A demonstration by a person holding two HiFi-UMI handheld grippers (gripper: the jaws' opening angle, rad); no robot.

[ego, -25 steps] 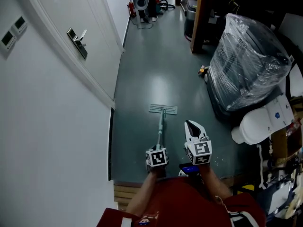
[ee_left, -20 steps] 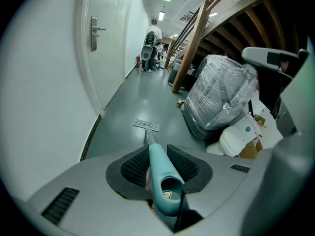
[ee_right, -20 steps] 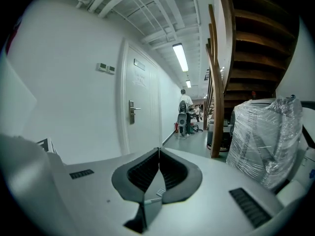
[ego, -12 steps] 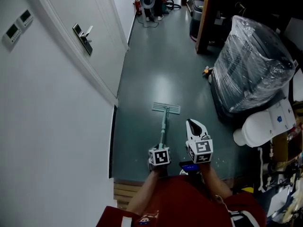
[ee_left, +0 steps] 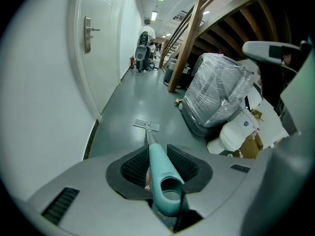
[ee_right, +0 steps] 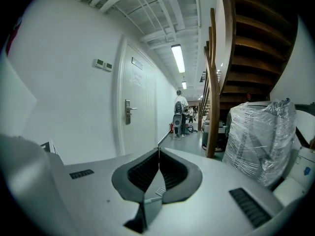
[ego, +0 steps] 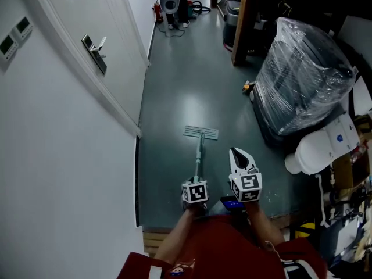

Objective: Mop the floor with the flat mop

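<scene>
A flat mop lies with its pale head on the grey-green floor and its teal handle running back toward me. My left gripper is shut on the handle's end; in the left gripper view the teal grip sits between the jaws and the mop head shows on the floor ahead. My right gripper hangs just right of the handle, apart from it. In the right gripper view its jaws meet at the tips with nothing between them.
A white wall with a door runs along the left. A plastic-wrapped bundle and a white toilet crowd the right. A wooden post and a machine stand farther down the corridor, where a person stands.
The mop and both grippers keep their places relative to each other. Only the head view has shifted slightly, out and back.
</scene>
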